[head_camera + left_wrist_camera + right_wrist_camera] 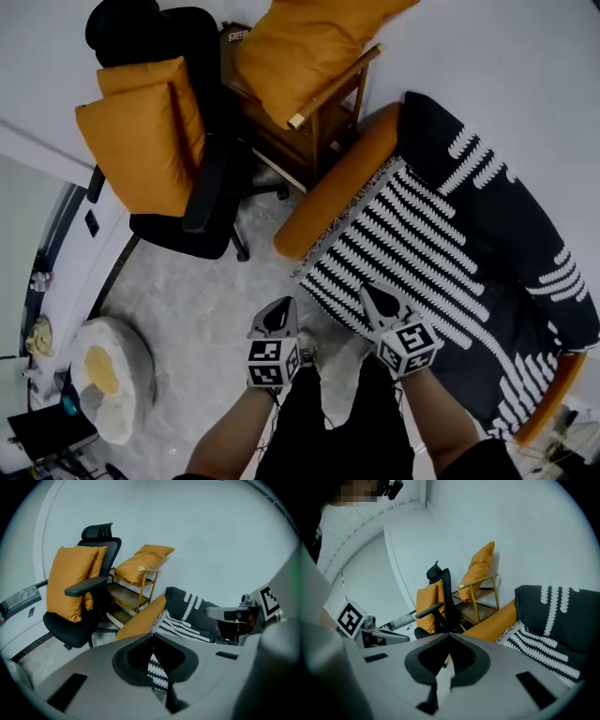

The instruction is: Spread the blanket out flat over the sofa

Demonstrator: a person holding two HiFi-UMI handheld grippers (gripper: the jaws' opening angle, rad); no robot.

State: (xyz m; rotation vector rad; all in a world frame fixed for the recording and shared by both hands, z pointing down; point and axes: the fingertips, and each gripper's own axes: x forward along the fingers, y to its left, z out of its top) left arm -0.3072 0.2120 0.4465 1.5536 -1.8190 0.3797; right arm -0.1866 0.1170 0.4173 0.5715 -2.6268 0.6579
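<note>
The black blanket with white leaf-like stripes lies spread over the orange sofa, covering the seat and backrest; an orange strip shows bare at the left end. My left gripper is shut over the floor just off the blanket's front corner. My right gripper is shut above the blanket's front edge. In the left gripper view the jaws meet, with the blanket pattern showing through the gap behind them. In the right gripper view the jaws are closed with nothing between them, and the blanket lies ahead to the right.
A black office chair carrying orange cushions stands left of the sofa. A wooden chair with an orange cushion stands behind it. A white round object sits on the grey floor at lower left. The person's legs are below the grippers.
</note>
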